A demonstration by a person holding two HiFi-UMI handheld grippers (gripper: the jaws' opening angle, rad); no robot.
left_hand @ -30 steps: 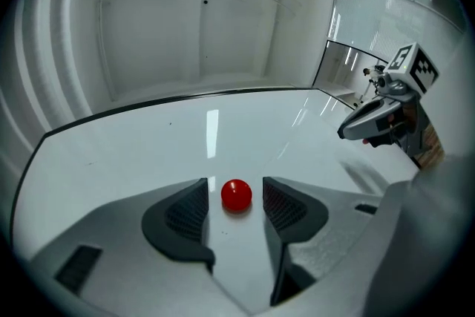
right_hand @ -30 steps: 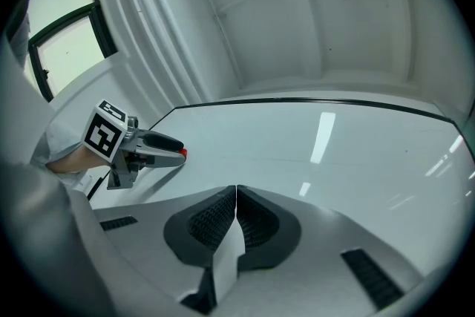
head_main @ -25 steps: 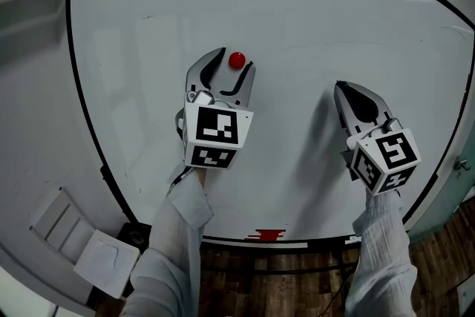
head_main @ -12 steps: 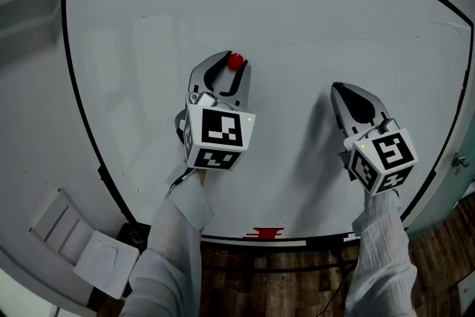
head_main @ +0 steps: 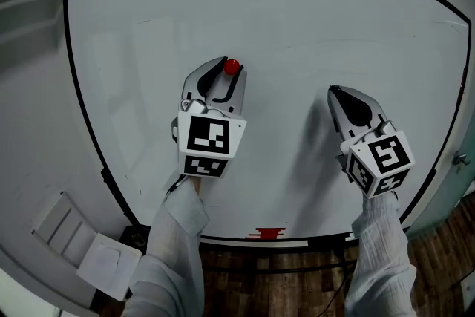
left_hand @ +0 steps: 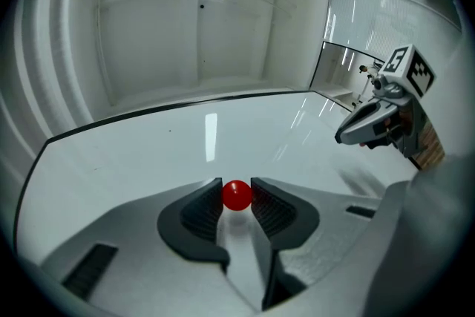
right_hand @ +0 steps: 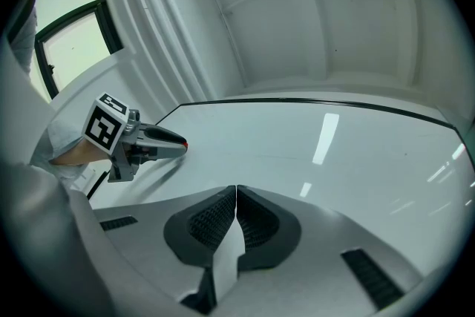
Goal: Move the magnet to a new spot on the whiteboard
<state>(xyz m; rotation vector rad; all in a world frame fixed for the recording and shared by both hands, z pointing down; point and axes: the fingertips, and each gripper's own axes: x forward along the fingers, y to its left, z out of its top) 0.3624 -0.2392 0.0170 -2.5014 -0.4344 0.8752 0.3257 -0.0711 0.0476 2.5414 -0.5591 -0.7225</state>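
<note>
A small round red magnet [head_main: 231, 66] sits on the whiteboard [head_main: 312, 18], left of centre. My left gripper [head_main: 225, 73] has just been closing and now its two ribbed pads press the magnet [left_hand: 237, 195] from both sides. In the left gripper view the gripper [left_hand: 237, 198] holds the ball right at its fingertips. My right gripper [head_main: 335, 93] rests over the board to the right, jaws shut with nothing between them [right_hand: 235, 193]. From the right gripper view the left gripper [right_hand: 178, 145] shows at the left with a speck of red at its tip.
The whiteboard has a black rim [head_main: 80, 108] and a small red mark at its near edge [head_main: 267, 234]. A white stand or tray [head_main: 82, 241] sits at the lower left off the board. Wood floor [head_main: 297, 286] shows below.
The left gripper slid forward onto the magnet and its jaws closed around it. It has since shifted slightly left and lower with the magnet. The right gripper stays put.
</note>
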